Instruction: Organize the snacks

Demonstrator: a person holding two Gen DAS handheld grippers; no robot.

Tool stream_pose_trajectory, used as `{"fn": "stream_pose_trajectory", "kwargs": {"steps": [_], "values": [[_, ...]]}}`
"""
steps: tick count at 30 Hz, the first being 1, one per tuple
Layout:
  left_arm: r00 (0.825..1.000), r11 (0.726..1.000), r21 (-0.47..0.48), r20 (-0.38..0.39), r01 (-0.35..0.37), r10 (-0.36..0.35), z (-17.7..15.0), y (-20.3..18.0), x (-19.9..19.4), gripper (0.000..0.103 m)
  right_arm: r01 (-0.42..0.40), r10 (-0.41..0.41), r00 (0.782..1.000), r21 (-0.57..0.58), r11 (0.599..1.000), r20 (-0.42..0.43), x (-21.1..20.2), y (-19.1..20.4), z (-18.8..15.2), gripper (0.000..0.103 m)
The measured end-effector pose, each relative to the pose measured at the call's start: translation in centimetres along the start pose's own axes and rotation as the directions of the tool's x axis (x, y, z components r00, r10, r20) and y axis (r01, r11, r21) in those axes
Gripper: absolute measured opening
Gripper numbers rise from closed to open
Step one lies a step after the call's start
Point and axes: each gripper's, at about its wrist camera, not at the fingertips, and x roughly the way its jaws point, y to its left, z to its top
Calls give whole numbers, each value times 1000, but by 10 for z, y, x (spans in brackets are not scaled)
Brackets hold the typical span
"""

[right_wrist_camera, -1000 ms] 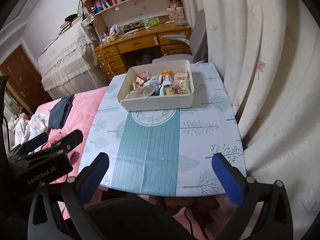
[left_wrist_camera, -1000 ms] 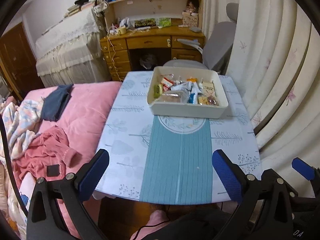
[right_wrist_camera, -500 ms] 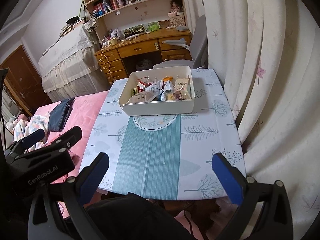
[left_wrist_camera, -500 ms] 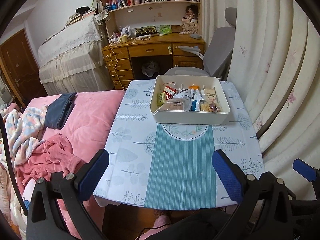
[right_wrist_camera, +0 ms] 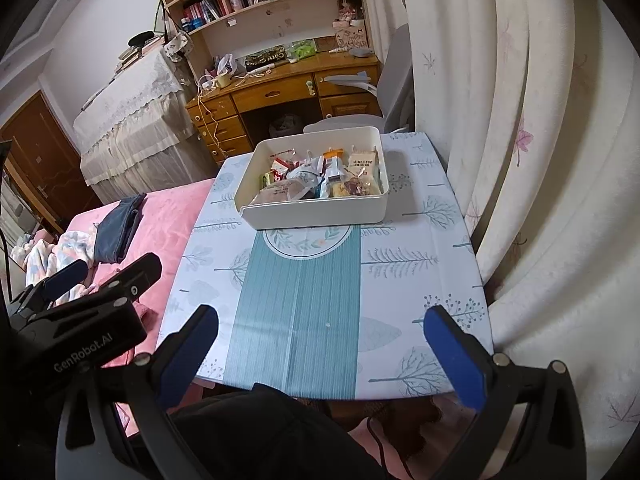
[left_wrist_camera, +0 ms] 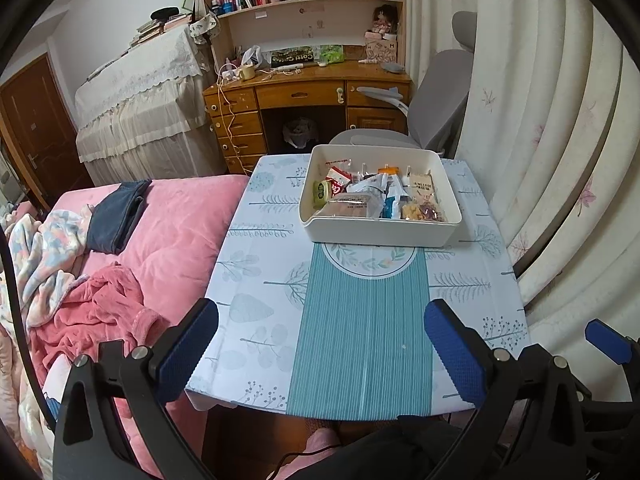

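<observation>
A white rectangular bin (left_wrist_camera: 376, 232) (right_wrist_camera: 316, 213) stands at the far end of the small table and holds several packaged snacks (left_wrist_camera: 376, 196) (right_wrist_camera: 320, 182). My left gripper (left_wrist_camera: 320, 348) is open and empty, held above the table's near edge, well short of the bin. My right gripper (right_wrist_camera: 320, 344) is open and empty too, over the near edge. The left gripper also shows at the left of the right wrist view (right_wrist_camera: 80, 280).
The table (left_wrist_camera: 360, 320) has a blue-and-white tree-print cloth. A pink bed (left_wrist_camera: 160, 232) with clothes lies on the left. Curtains (left_wrist_camera: 540, 160) hang close on the right. A grey chair (left_wrist_camera: 432, 120) and a wooden desk (left_wrist_camera: 304, 96) stand behind the table.
Both grippers have drawn back and up from the table, so the bin sits lower and farther in both views. Both stay open and empty.
</observation>
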Motion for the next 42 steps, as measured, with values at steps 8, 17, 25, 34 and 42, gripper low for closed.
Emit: {"fn": "stream_pose_trajectory", "kwargs": {"steps": [8, 17, 25, 34, 42], "values": [[1000, 1000, 3, -20, -3, 3, 1, -4, 10, 102, 2, -2, 1000, 10, 1000, -31, 7, -7, 4, 103], [999, 1000, 8, -43, -2, 3, 1, -8, 19, 102, 7, -6, 998, 17, 1000, -61, 14, -14, 9, 103], [999, 1000, 8, -47, 0, 0, 1, -7, 20, 102, 11, -10, 997, 12, 1000, -73, 18, -16, 10, 103], [998, 1000, -9, -60, -6, 5, -3, -9, 24, 102, 7, -7, 996, 4, 1000, -84, 22, -19, 12, 103], [998, 1000, -17, -69, -10, 9, -3, -8, 25, 102, 5, -5, 996, -1, 1000, -94, 25, -20, 15, 103]]}}
